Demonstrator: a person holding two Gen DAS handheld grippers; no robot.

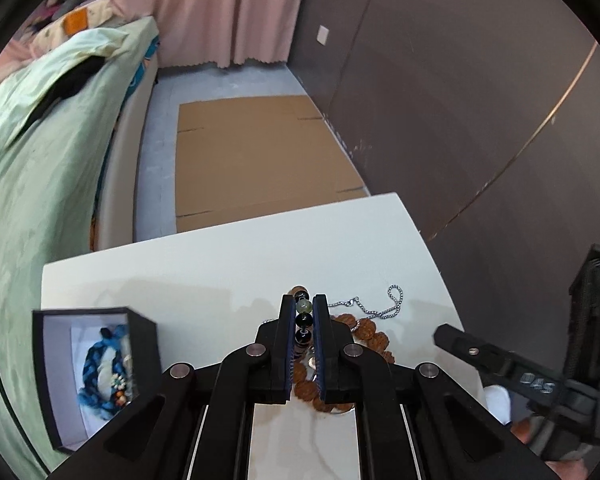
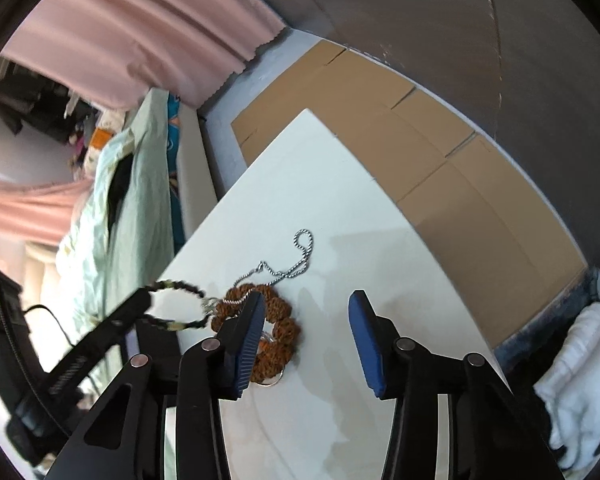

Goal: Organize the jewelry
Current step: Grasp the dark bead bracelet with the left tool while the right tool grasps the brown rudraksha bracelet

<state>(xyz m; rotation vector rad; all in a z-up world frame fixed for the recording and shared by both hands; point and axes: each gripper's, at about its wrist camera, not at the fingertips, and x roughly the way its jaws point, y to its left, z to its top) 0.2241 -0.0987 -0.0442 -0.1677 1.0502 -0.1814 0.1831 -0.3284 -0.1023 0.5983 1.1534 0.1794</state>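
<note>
My left gripper [image 1: 303, 299] is shut on a bracelet of dark and pale green beads [image 1: 302, 307], held just above the white table [image 1: 220, 272]. In the right wrist view that bracelet [image 2: 180, 285] hangs as a blurred loop from the left gripper's tip [image 2: 144, 296]. A brown seed-bead bracelet [image 1: 366, 330] [image 2: 284, 332] lies on the table, and a thin silver chain [image 1: 382, 310] [image 2: 296, 266] trails from it. My right gripper [image 2: 306, 314] stands open above the table, its left finger over the brown bracelet's edge and nothing between the pads. It also enters the left wrist view low on the right [image 1: 448, 334].
An open black box [image 1: 48, 372] at the table's left holds a blue braided bracelet [image 1: 96, 364]. Flat cardboard [image 1: 252, 160] lies on the floor beyond the table. A bed with a green cover [image 1: 40, 184] is left; a dark wall [image 1: 460, 100] is right. A person's jeans and white cloth [image 2: 576, 328] are at the right.
</note>
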